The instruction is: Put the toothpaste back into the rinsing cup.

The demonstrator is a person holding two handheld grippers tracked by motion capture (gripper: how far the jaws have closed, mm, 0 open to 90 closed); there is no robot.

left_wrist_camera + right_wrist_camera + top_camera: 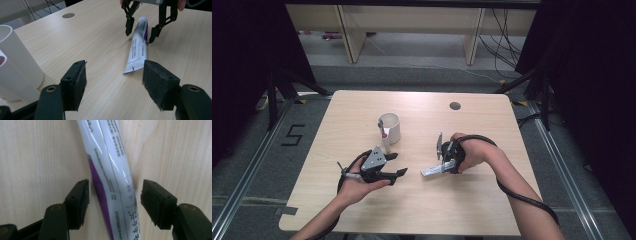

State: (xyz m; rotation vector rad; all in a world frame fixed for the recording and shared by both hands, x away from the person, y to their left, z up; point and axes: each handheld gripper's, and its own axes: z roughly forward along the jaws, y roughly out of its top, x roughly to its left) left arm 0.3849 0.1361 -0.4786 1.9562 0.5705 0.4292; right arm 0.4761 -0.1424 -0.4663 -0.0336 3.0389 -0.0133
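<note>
At the near edge of the table (492, 210), two forearms in from below, one gripper per hand. On the near left, left gripper (399, 164), jaws spread wide, nothing between the pads (78, 82), just bare wood in its own view; idle, aimed across toward the tube. Slightly farther and to the right, right gripper (447, 162) tipped down over the toothpaste tube (432, 171). From the left gripper view, right gripper (140, 35) astride the tube (137, 50), one fingertip on each side. From the right gripper view, jaws apart with a gap on both sides of the tube (110, 170); no pad pressing, so released, not grasping yet. Tube flat on the tabletop, white with a purple stripe, crimped end toward the left gripper, near table centre, well apart from the cup. Farther back, white cup (390, 125) upright, a slim white item (385, 140) with a pinkish spot at its near side; kind unclear, inside or beside hard to tell. Beyond that, round cable hole (455, 106) near the far edge.

Progress, as a judgement: early. Done: approach and lining up over the tube. Left: squeeze shut on the tube, lift, and probably carry toward the cup or hand over to the left gripper; none of it begun.
</note>
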